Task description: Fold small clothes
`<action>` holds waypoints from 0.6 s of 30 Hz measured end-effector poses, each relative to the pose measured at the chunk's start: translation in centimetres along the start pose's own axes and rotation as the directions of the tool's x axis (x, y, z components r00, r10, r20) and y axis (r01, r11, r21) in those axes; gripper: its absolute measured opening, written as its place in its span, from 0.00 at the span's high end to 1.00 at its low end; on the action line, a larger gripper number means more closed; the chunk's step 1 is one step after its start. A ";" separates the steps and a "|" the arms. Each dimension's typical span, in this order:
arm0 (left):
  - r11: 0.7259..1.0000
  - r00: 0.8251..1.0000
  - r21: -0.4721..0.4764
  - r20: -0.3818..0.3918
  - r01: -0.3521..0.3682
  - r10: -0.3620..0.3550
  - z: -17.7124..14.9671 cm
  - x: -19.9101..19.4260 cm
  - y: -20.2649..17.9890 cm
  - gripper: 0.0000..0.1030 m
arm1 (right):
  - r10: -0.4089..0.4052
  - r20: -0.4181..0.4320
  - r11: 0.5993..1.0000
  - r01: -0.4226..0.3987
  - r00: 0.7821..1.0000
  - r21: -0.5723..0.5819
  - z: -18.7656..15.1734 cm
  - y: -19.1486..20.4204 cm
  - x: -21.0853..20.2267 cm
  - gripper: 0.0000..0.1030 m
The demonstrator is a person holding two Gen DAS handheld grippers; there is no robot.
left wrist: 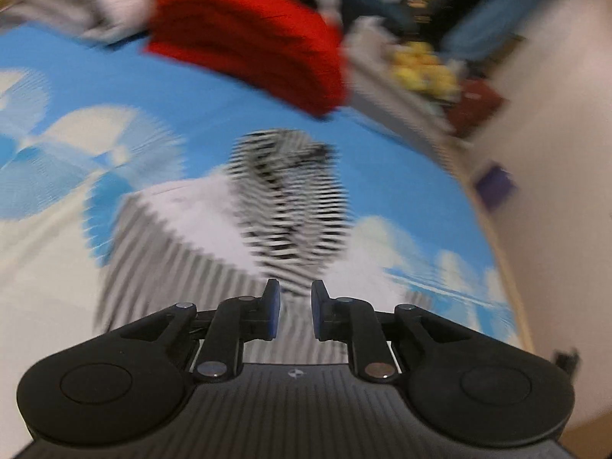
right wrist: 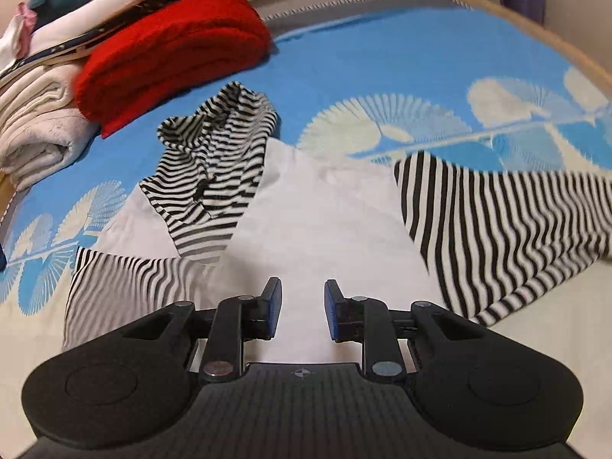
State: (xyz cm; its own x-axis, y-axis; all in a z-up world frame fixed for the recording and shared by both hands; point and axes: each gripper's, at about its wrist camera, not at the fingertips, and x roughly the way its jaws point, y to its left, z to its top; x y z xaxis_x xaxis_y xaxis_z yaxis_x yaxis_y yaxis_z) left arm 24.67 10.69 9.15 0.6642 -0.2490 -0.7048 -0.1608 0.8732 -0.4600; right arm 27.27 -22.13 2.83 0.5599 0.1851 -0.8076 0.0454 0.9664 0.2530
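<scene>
You've got the small garment (right wrist: 325, 206) spread on the blue bedspread (right wrist: 382, 61) right in front of both grippers: white body, black-and-white striped hood (right wrist: 214, 160) bunched at the far end, one striped sleeve (right wrist: 497, 222) out to the right, the other striped sleeve (right wrist: 126, 287) lying flatter on the left. Right gripper (right wrist: 303, 310) hangs over the white body w/ fingers apart, nothing between them. Left gripper (left wrist: 294, 311) also has a gap between its pads and holds nothing; that view is heavily blurred, so don't trust detail there, only that the hood (left wrist: 290, 206) sits ahead of it.

Handling, as a guess: thin soft knit, very light, no stiffness, so it'll droop and drag whatever you don't lift. It probably grips fine on the pads but slides little on the bedspread, so lift, don't push. Take the right sleeve at the cuff end or at the shoulder seam, pinching one layer edge, not a wad. The hood is lumpy; flatten it or fold it down first or the stack won't sit flat.

Keep clear of the folded red sweater (right wrist: 168, 46) and the pile of cream and white clothes (right wrist: 42, 130) at far left, near the hood but not touching it
</scene>
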 end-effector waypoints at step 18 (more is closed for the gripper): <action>0.963 0.970 -0.124 -0.078 -0.238 0.229 3.8 2.9 6.1 0.83 | -0.026 -0.112 0.987 0.044 0.993 0.157 -1.5 0.9 7.5 0.92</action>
State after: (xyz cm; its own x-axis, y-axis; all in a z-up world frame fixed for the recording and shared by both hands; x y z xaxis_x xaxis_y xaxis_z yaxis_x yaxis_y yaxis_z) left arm 28.40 16.90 6.31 0.5504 -0.0740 -0.8316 -0.4036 0.8484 -0.3426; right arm 30.27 -19.61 -3.79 0.4625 0.1783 -0.8685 0.1996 0.9335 0.2980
